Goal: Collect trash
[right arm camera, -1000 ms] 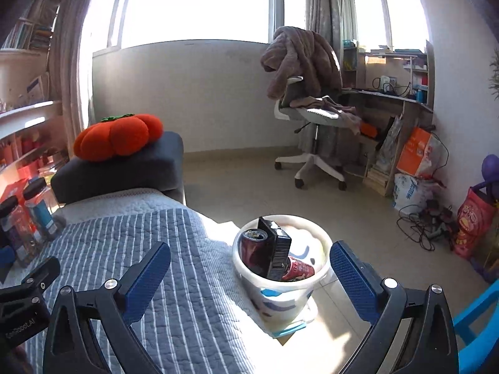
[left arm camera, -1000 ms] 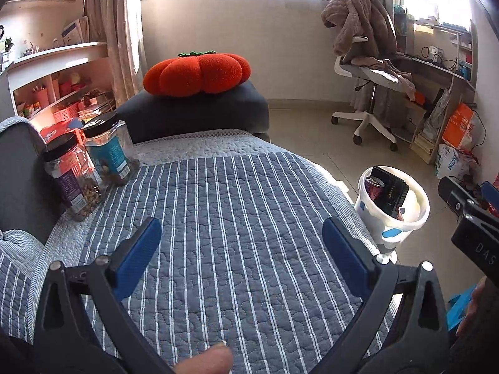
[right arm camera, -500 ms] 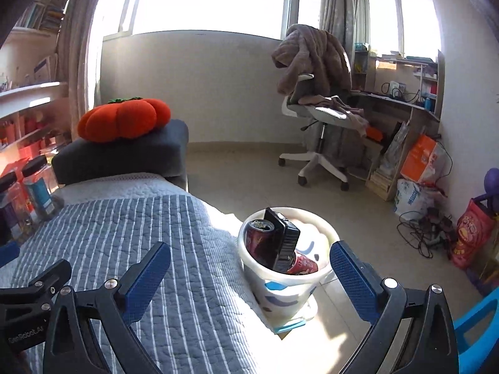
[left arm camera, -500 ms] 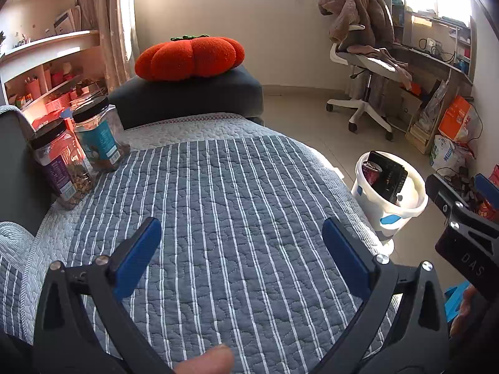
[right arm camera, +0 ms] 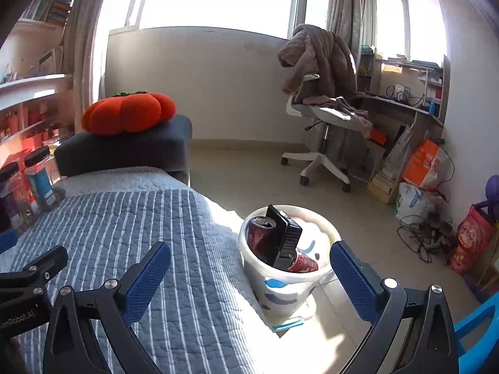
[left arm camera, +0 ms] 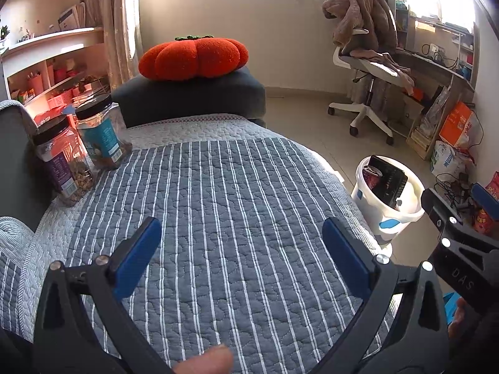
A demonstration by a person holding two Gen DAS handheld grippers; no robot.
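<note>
Backing claws [left arm camera: 240, 249] off bin [right arm camera: 290, 283].

Both units are showing the same build. The left gripper [left arm camera: 241, 240] is presenting black plastic arms with triangular cut-outs, silver pivot screws and blue textured pads [left arm camera: 344, 260]. The right gripper [right arm camera: 249, 268] is carrying matching blue cross-hatched pads [right arm camera: 146, 282]. White lettering is appearing on the black bodies: "DAS" on one and "enRobot.AI" on the other.
</note>
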